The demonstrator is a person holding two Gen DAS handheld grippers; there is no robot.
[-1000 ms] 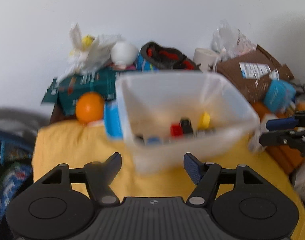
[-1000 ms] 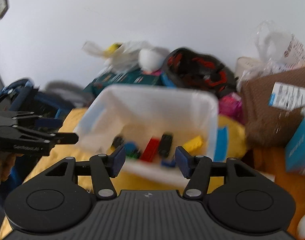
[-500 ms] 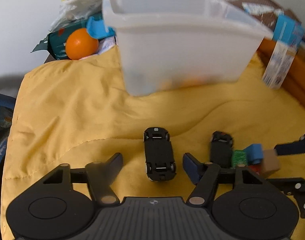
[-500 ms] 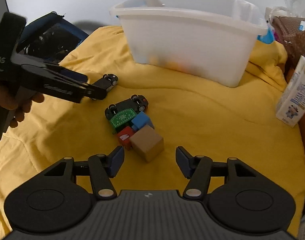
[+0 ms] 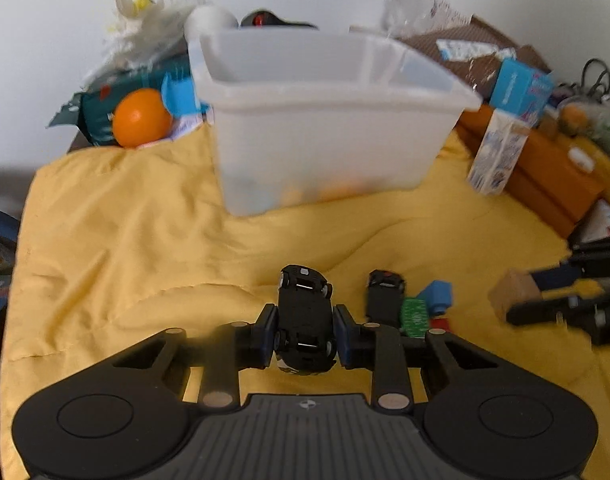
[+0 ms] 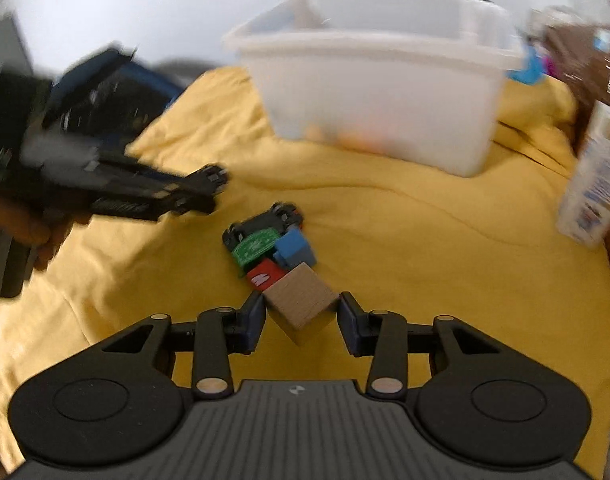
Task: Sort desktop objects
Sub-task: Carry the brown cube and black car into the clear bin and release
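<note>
My left gripper (image 5: 304, 334) is shut on a black toy car (image 5: 305, 320), upside down, above the yellow cloth (image 5: 125, 240). My right gripper (image 6: 301, 318) is shut on a tan wooden cube (image 6: 303, 306). Just beyond the cube lie a red block (image 6: 265, 274), a blue block (image 6: 295, 246), a green block (image 6: 253, 246) and a second black car (image 6: 265, 220). The translucent white bin (image 5: 325, 128) stands at the back; it also shows in the right wrist view (image 6: 381, 76). The left gripper with its car shows blurred in the right wrist view (image 6: 201, 192).
An orange (image 5: 141, 118), a teal box (image 5: 101, 112) and plastic bags sit behind the bin at left. A milk carton (image 5: 497, 156), orange boxes (image 5: 545, 176) and a cardboard package (image 5: 477, 52) crowd the right side. A dark bag (image 6: 105, 80) lies off the cloth's left edge.
Both grippers went from open to shut: the left closed on the black car, the right moved forward and closed on the wooden cube. Both views have tilted slightly up.
</note>
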